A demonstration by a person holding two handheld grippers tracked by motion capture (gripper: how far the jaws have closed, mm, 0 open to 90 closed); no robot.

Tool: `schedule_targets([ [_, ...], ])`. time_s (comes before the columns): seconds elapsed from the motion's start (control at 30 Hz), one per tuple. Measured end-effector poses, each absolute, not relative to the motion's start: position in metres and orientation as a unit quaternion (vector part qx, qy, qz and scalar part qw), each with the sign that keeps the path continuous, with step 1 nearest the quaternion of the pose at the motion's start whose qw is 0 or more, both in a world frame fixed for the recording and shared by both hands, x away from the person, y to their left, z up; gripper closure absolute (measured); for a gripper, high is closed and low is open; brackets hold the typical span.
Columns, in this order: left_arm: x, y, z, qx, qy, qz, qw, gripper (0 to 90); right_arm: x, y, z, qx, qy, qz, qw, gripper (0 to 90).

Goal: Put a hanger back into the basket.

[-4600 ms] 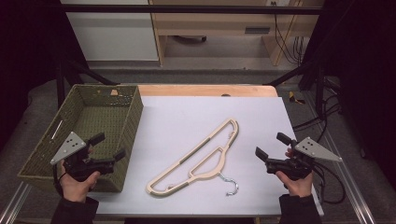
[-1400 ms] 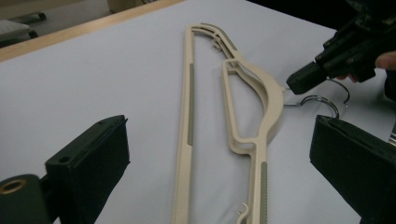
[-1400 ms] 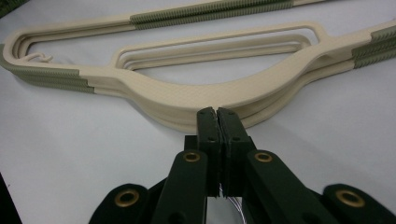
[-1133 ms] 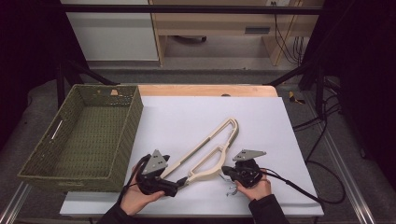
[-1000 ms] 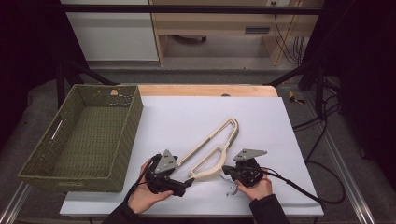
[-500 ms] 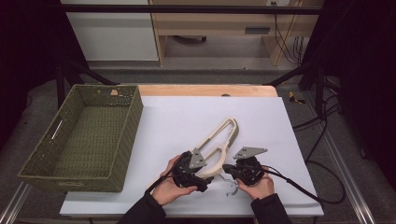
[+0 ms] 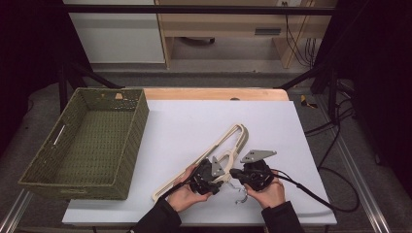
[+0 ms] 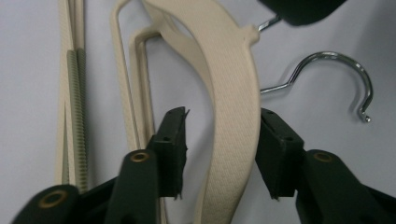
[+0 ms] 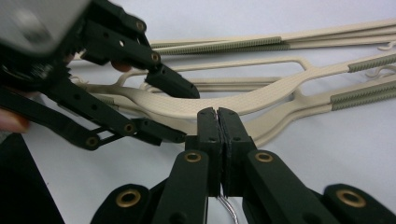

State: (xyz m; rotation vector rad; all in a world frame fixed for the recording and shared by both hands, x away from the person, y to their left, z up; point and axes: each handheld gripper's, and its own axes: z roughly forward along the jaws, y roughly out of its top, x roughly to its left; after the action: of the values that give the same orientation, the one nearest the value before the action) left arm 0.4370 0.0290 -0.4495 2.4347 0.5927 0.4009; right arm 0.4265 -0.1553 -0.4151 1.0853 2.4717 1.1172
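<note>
I am working at the near edge of the white table (image 7: 194, 116), where a cream hanger (image 7: 233, 141) is lying flat, its long arms running from the near left toward the far right. My right gripper (image 7: 237, 174) is clenched on the thin metal hook (image 8: 327, 70) of the hanger, just at its neck; the jaws are standing pressed together with the wire between them. My left gripper (image 8: 219, 144) has just been closing around the wide curved shoulder of the hanger. The right pad is touching the plastic, the left pad is still apart from it. A green woven basket (image 7: 131, 145) is standing at the left, well apart from both hands.
</note>
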Motion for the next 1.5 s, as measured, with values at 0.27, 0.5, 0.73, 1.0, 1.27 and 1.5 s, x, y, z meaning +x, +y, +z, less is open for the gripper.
schedule_targets([
  [0.27, 0.433, 0.029, -0.447, 0.921, 0.214, 0.157, 0.285, 73.1, 0.424, -0.155, -0.411, 0.365, 0.844, 0.377, 0.112, 88.8],
  [0.5, 0.43, 0.032, -0.44, 0.918, 0.205, 0.166, 0.295, 76.5, 0.419, -0.171, -0.392, 0.343, 0.81, 0.454, 0.138, 71.7],
  [0.73, 0.431, 0.047, -0.426, 0.909, 0.215, 0.185, 0.306, 80.7, 0.408, -0.219, -0.369, 0.371, 0.728, 0.535, 0.214, 50.0],
  [1.0, 0.439, 0.07, -0.413, 0.89, 0.252, 0.202, 0.321, 83.7, 0.415, -0.241, -0.383, 0.413, 0.705, 0.525, 0.24, 30.5],
  [1.27, 0.451, 0.09, -0.406, 0.872, 0.288, 0.22, 0.329, 85.4, 0.424, -0.241, -0.402, 0.432, 0.719, 0.492, 0.234, 20.6],
  [1.5, 0.453, 0.109, -0.393, 0.858, 0.301, 0.224, 0.351, 85.7, 0.423, -0.244, -0.404, 0.438, 0.715, 0.495, 0.229, 17.6],
])
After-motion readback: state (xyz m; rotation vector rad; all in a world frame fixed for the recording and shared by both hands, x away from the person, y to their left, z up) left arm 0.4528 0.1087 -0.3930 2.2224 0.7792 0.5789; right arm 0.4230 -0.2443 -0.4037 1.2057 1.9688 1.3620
